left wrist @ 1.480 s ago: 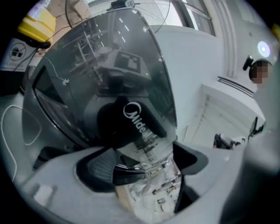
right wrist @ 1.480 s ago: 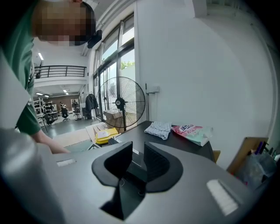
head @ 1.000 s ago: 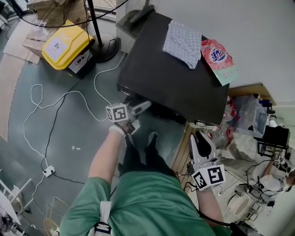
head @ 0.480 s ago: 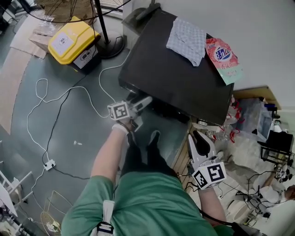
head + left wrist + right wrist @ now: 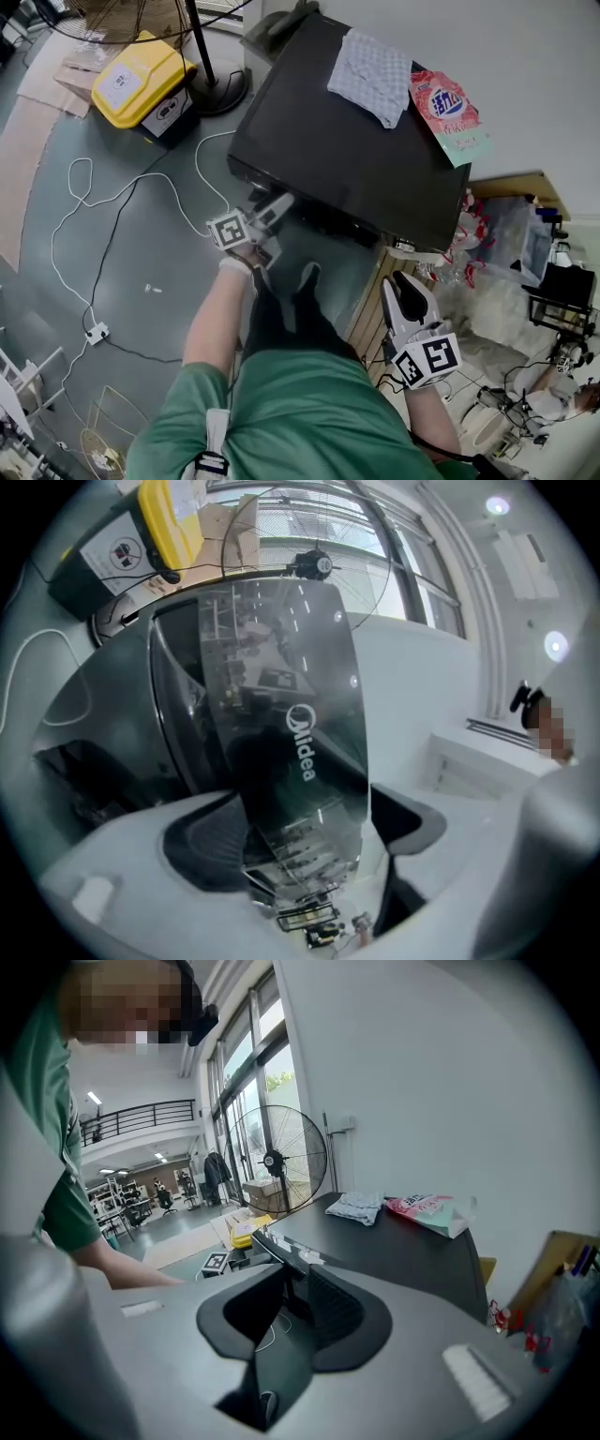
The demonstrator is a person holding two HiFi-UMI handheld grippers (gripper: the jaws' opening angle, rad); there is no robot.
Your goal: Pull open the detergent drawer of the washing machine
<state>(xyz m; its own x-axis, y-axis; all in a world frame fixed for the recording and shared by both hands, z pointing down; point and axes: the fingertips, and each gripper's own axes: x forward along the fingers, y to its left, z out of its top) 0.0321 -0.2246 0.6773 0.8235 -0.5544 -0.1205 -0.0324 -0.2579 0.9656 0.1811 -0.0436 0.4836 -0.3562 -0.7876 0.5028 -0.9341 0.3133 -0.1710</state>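
The black washing machine (image 5: 356, 159) is seen from above in the head view. My left gripper (image 5: 279, 204) is at its front upper left corner, fingers pointing at the front. In the left gripper view its jaws stand wide apart and open (image 5: 305, 836), with the glossy "Midea" front panel (image 5: 291, 742) close up between them. I cannot tell the drawer's edge apart from the panel. My right gripper (image 5: 405, 281) hangs back at the machine's front right, shut and holding nothing; its own view (image 5: 295, 1307) looks along the machine's top (image 5: 384, 1241).
A checked cloth (image 5: 370, 75) and a pink detergent bag (image 5: 448, 112) lie on the machine's top. A yellow box (image 5: 131, 80) and a fan's stand (image 5: 217, 89) are to the left. White cables (image 5: 122, 202) cross the floor. Bags and clutter (image 5: 506, 244) fill the right.
The left gripper has shifted slightly left along the machine's front corner. The right gripper has hardly moved.
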